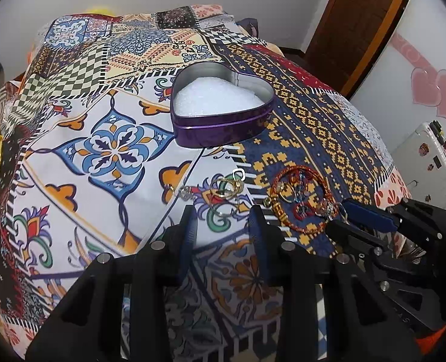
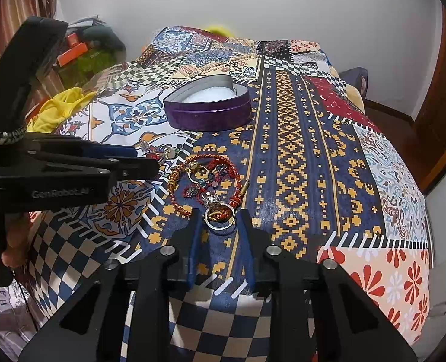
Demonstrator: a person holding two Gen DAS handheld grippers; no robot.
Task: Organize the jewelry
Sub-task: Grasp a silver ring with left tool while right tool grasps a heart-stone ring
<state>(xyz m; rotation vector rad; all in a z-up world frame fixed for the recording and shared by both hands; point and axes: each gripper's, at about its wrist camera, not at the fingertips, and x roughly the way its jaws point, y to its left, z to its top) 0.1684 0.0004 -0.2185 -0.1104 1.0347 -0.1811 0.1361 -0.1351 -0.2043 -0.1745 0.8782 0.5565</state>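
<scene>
A purple heart-shaped tin (image 1: 223, 126) with white padding inside stands open on the patterned cloth; it also shows in the right wrist view (image 2: 208, 114). My left gripper (image 1: 223, 214) is open, its fingers on either side of a small heap of gold and silver rings (image 1: 227, 191). A red-and-orange braided bracelet (image 1: 298, 199) with small pieces inside its loop lies to the right. My right gripper (image 2: 220, 215) is open around a silver ring with a dark ornament (image 2: 218, 215), just below the bracelet (image 2: 205, 178).
The patchwork cloth (image 2: 313, 150) covers a bed. Yellow fabric (image 2: 57, 105) lies at the left edge. A white cabinet with heart stickers (image 1: 434, 90) and a wooden door (image 1: 358, 24) stand to the right. The left gripper's body (image 2: 57, 166) crosses the right wrist view.
</scene>
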